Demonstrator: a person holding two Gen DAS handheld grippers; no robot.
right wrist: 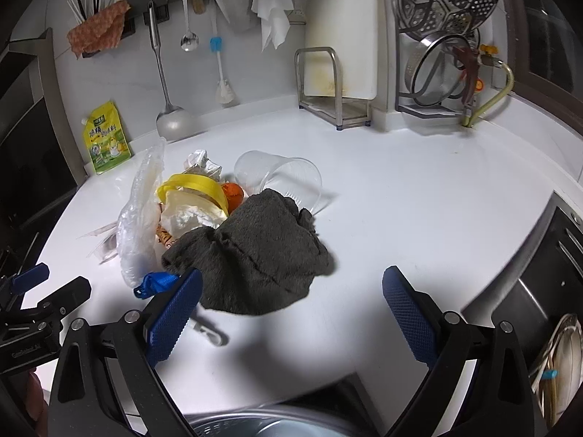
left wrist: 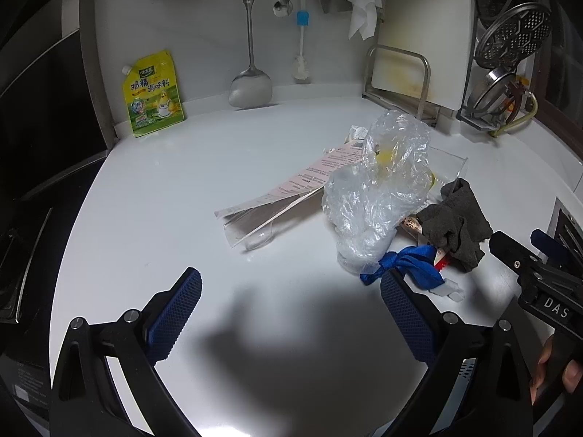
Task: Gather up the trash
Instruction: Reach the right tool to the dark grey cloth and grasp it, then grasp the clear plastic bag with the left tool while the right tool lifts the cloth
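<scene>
A heap of trash lies on the white counter (left wrist: pixel 164 200): a crumpled clear plastic bag (left wrist: pixel 379 189), a printed paper slip (left wrist: pixel 309 178), a dark grey cloth (right wrist: pixel 255 251), a blue ribbon scrap (left wrist: pixel 408 262), a yellow band (right wrist: pixel 193 185), and a clear plastic cup (right wrist: pixel 288 178) on its side. My left gripper (left wrist: pixel 291 313) is open over bare counter, its right finger beside the blue ribbon. My right gripper (right wrist: pixel 291 313) is open just in front of the grey cloth, touching nothing.
A yellow-green seasoning pouch (left wrist: pixel 153 94) leans on the back wall. A ladle (left wrist: pixel 250 83), spoon and brush hang above. A cutting board in a metal rack (right wrist: pixel 335 83) and a dish rack (right wrist: pixel 444 47) stand at the back right. A metal bowl (right wrist: pixel 269 422) sits below the right gripper.
</scene>
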